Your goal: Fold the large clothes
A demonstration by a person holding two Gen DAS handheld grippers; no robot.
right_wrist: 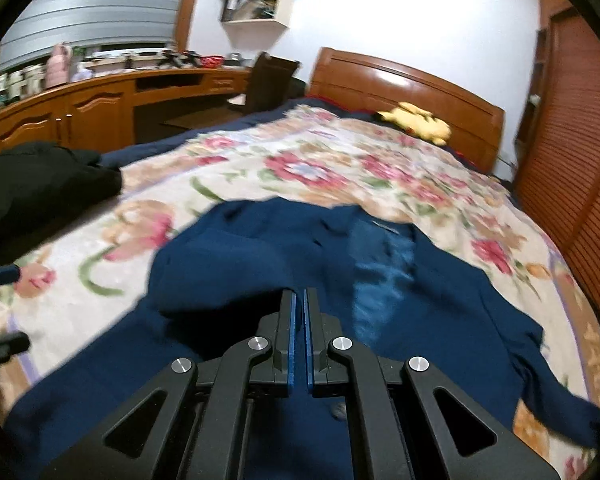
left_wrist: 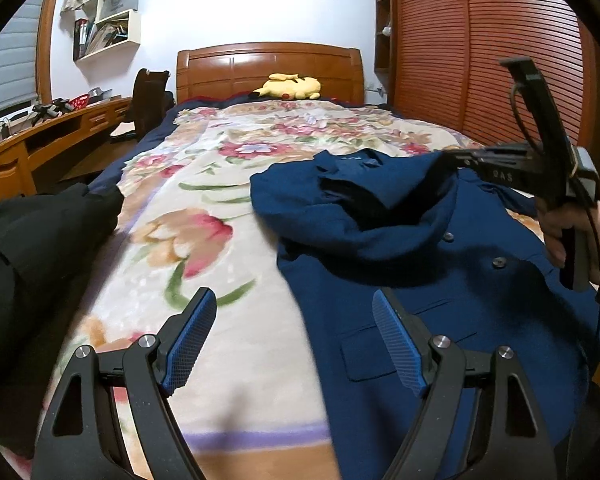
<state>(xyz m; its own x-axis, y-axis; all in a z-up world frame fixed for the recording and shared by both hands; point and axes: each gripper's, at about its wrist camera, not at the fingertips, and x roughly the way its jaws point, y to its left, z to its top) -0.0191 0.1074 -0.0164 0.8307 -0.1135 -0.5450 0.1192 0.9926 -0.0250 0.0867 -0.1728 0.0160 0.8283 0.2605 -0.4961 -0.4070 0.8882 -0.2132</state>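
A navy blue jacket [left_wrist: 440, 280] with buttons and a flap pocket lies on the floral blanket [left_wrist: 204, 200]. Its left sleeve is lifted and draped across the chest. My left gripper [left_wrist: 296, 320] is open and empty, low over the jacket's left edge. My right gripper [left_wrist: 450, 158] appears in the left wrist view, shut on the sleeve end and holding it up over the jacket. In the right wrist view the right gripper [right_wrist: 299, 304] has its pads nearly together, with the jacket [right_wrist: 240, 280] spread beneath; the pinched cloth is hard to make out there.
A black garment [left_wrist: 32, 232] lies at the bed's left edge. A yellow plush toy [left_wrist: 290, 86] sits by the wooden headboard [left_wrist: 268, 64]. A wooden desk [left_wrist: 40, 140] and dark chair [left_wrist: 150, 96] stand left. A louvred wardrobe [left_wrist: 480, 40] stands right.
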